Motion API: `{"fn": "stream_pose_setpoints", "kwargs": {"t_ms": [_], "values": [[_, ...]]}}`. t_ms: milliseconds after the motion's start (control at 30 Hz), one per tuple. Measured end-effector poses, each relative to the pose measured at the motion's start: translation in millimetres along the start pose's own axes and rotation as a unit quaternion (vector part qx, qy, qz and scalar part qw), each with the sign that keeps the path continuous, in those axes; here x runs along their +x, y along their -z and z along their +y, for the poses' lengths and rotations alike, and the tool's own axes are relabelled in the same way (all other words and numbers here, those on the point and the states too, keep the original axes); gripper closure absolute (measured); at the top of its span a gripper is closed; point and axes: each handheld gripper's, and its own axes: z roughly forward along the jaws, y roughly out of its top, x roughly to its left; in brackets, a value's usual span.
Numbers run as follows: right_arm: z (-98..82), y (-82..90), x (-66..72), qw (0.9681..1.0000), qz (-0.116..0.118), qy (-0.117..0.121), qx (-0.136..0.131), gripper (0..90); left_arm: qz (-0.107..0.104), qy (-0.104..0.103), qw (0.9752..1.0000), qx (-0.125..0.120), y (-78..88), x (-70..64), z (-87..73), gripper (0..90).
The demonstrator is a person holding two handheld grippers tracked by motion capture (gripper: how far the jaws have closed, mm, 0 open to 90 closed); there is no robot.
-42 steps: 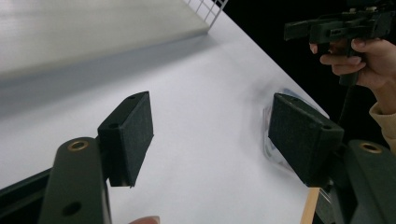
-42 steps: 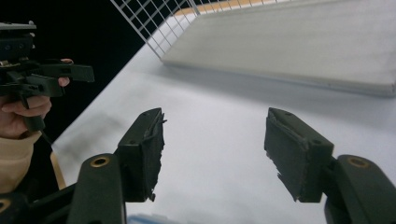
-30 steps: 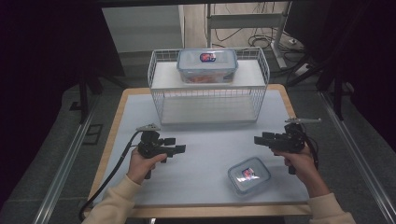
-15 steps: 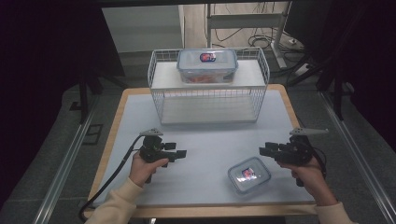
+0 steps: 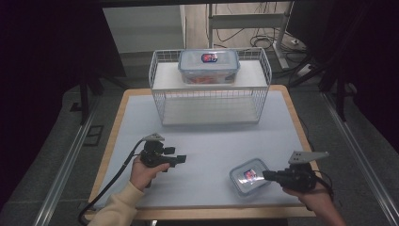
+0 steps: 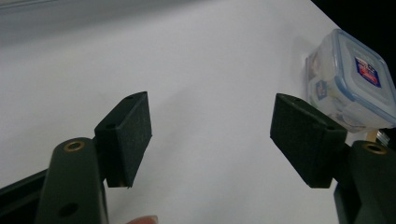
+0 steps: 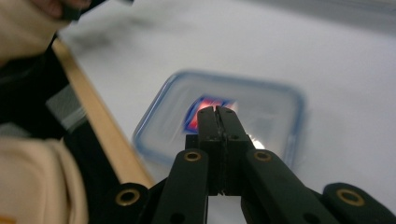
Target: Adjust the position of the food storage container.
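Risk, tipping: small lidded container [image 5: 249,176] light by the look of it and close to the near table [image 5: 211,141] edge; likely to skate or go over the edge if nudged by closed tongs rather than grasped.
Risk, mis-grasp: right tongs [image 5: 266,175] pressed tight together with nothing between; no hold possible on the container until parted wider than its body or lid rim.
Risk, blur: container soft and smeared in the right gripper view [image 7: 219,126], suggesting motion; a fast approach likely to strike the lid.
Risk, collision: both tongs aimed toward the same container from opposite sides; possible clash if both close in together.
Left tongs [image 6: 212,140]: spread wide, empty, bare table between the pads.
Left tongs, position: near the table's left front [image 5: 182,158], well apart from the small container, seen off to the right beyond the right-hand pad [image 6: 348,81].
Right tongs, position: tips just beside the small container's right edge, aimed across its lid; contact not determinable.
Small container, position: on the table, front right, lid on, upright.
Large container [image 5: 208,66]: atop the white wire shelf [image 5: 211,101] at the far side, well apart from both tongs.
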Motion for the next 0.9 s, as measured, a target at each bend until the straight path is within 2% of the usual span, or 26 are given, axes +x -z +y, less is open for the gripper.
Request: {"fn": "stream_pose_setpoints", "kwargs": {"t_ms": [100,133,167,200,267,333,533,567,633,667,767,800,867,900], "values": [[-7.6,-3.2,7.7,0.9998,0.014,0.007,0.008,89.6,0.006,0.002,1.0000,0.003,1.5,2.7,-1.6,28.7],[-12.1,-8.5,16.5,0.9994,0.024,0.016,0.021,89.6,0.004,0.003,1.0000,0.004,0.6,2.8,-1.6,28.7],[-12.1,-8.5,16.5,0.9994,0.024,0.016,0.021,89.6,0.004,0.003,1.0000,0.004,0.6,2.8,-1.6,28.8],[-14.4,-15.0,24.7,0.9984,0.033,0.030,0.035,89.6,0.001,0.005,1.0000,0.006,-1.3,2.8,-2.1,28.8],[-15.0,-17.4,27.1,0.9979,0.034,0.035,0.041,89.6,0.002,0.004,1.0000,0.008,-2.4,2.4,-2.7,28.8],[-17.6,-25.4,32.5,0.9961,0.040,0.047,0.062,89.7,0.004,0.003,0.9999,0.010,-2.6,2.0,-3.0,28.8],[-23.2,-35.1,33.9,0.9929,0.051,0.053,0.094,89.7,0.005,0.003,0.9999,0.011,-2.6,2.5,-3.5,28.8],[-24.1,-38.3,34.8,0.9921,0.047,0.061,0.099,89.7,0.005,0.003,0.9999,0.011,-2.9,2.6,-3.7,28.7],[-24.1,-42.5,35.5,0.9917,0.045,0.063,0.103,89.7,0.001,0.008,0.9999,0.009,-3.1,3.8,-4.5,28.8],[-23.4,-47.0,36.7,0.9920,0.037,0.065,0.102,89.8,-0.001,0.012,0.9999,0.009,-3.0,5.1,-4.8,28.9],[-23.1,-50.1,36.3,0.9929,0.034,0.064,0.094,89.7,-0.002,0.022,0.9997,0.005,-1.7,9.0,-5.8,28.9],[-22.8,-53.5,34.2,0.9957,0.027,0.048,0.074,89.7,0.002,0.022,0.9997,0.005,-0.9,9.5,-5.8,28.9],[-22.3,-54.8,33.8,0.9966,0.022,0.045,0.066,89.7,0.005,0.021,0.9998,0.002,0.1,9.7,-5.7,28.9],[-19.2,-59.9,33.2,0.9981,0.005,0.036,0.050,89.7,0.004,0.022,0.9998,0.001,0.2,9.6,-5.6,28.9]]}}
